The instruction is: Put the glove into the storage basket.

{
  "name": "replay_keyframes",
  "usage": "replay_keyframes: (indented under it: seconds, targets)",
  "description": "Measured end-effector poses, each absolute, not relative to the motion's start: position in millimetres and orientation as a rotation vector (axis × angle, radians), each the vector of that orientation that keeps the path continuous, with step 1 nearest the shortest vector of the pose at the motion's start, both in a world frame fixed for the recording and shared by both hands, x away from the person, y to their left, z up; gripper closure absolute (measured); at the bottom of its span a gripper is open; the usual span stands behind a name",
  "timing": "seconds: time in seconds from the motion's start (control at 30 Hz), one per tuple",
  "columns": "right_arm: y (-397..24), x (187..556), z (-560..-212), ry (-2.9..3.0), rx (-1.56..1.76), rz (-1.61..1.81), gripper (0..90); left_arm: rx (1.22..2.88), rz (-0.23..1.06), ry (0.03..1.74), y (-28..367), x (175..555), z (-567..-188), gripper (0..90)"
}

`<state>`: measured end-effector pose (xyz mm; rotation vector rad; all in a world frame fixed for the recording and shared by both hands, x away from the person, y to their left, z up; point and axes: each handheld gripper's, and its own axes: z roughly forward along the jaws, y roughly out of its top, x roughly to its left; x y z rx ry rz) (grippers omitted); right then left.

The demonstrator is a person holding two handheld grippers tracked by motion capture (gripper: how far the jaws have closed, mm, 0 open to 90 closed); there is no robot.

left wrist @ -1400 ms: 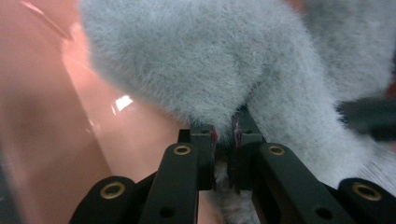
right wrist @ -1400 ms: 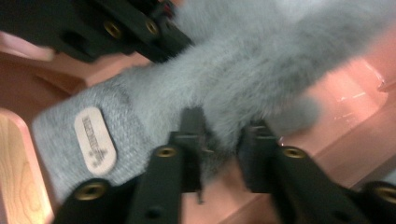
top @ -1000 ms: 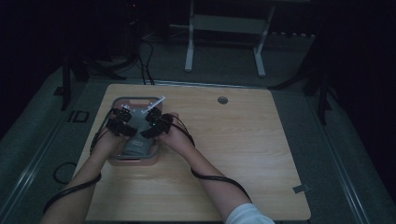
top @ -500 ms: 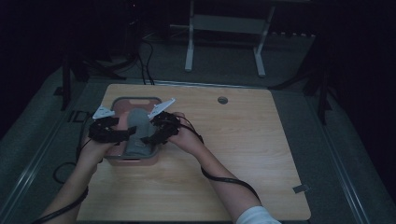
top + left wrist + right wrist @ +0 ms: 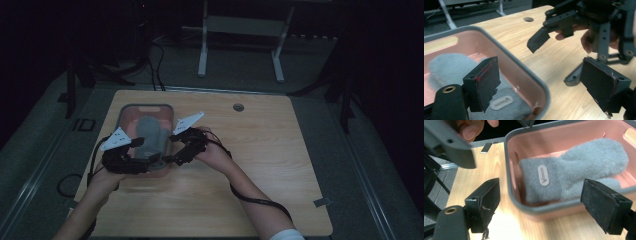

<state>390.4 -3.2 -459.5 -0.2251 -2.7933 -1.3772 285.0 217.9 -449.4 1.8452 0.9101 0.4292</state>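
A pink tray with a grey rim (image 5: 145, 106) sits at the table's left. A grey fuzzy sock (image 5: 150, 130) with a small white label lies inside it. My left gripper (image 5: 144, 159) hovers at the tray's near edge, and my right gripper (image 5: 172, 150) at its near right corner. Both have just been opening and now stand open. In the left gripper view (image 5: 544, 87) the tray rim (image 5: 524, 72) passes between the pads untouched, beside the sock (image 5: 449, 67). In the right gripper view (image 5: 545, 206) the tray's corner (image 5: 554, 207) lies between the pads, with the sock (image 5: 574, 170) behind it.
The wooden table (image 5: 260, 165) stretches bare to the right of the tray. A round cable hole (image 5: 238, 107) is near its far edge. White stand legs (image 5: 202, 50) are on the dark floor behind. Black cables trail from both grippers.
Both grippers have drawn back from over the tray's middle toward its near edge and lifted a little. Their jaws have spread, and the sock stays in the tray.
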Motion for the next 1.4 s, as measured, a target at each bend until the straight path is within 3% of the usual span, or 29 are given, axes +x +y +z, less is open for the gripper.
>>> replay_keyframes:
  seconds: [0.77, 1.4]
  targets:
    - [-55.0, 382.7, -476.0, -2.807, -0.312, -1.35, 16.0, 1.864, 0.363, 0.833, 183.3, 264.8, -475.1, 16.7]
    - [-109.8, 375.1, -516.4, -2.805, -0.445, -1.331, 16.1, 1.972, 0.258, 0.648, 133.1, 258.1, -518.9, 16.7]
